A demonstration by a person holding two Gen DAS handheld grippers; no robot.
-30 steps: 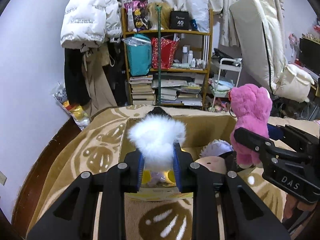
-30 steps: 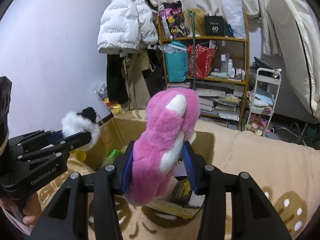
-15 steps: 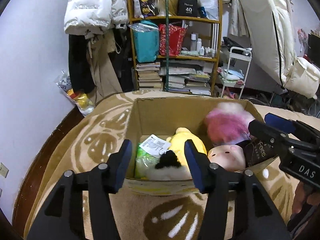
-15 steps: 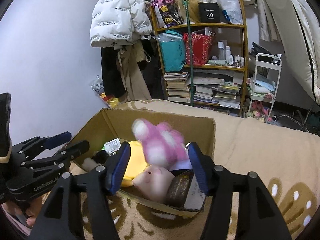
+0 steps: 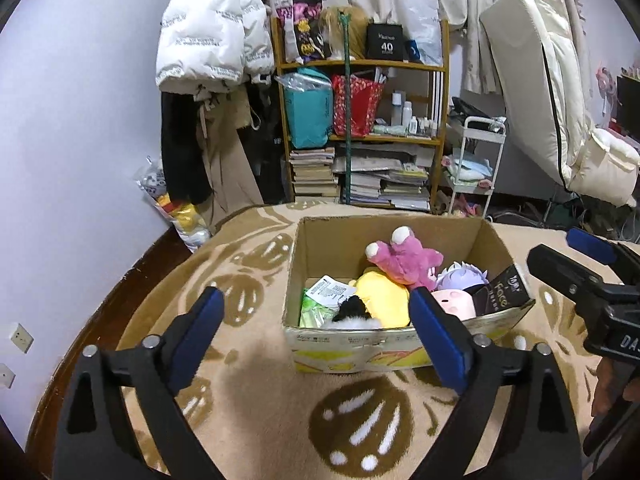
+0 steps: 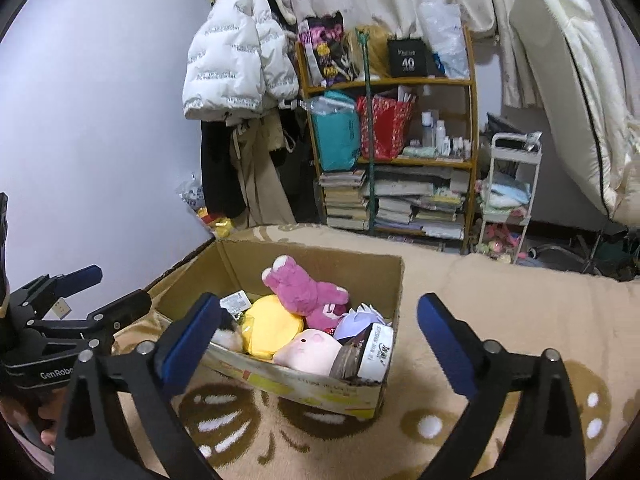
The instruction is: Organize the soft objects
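Both toys lie in the box (image 5: pixel 384 344); left claw (image 5: pixel 316 316) and right claw (image 6: pixel 320 320), just opened wide, are empty; seemingly nothing left outside.

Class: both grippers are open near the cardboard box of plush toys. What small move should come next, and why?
Probably draw both grippers back from the cardboard box. The left gripper and right gripper have just been opening and hold nothing; the pink plush and black-and-white plush lie inside.

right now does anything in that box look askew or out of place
The pink plush lies tipped over on top of the yellow plush in the cardboard box, feet toward the back wall. A dark packet leans over the front corner.
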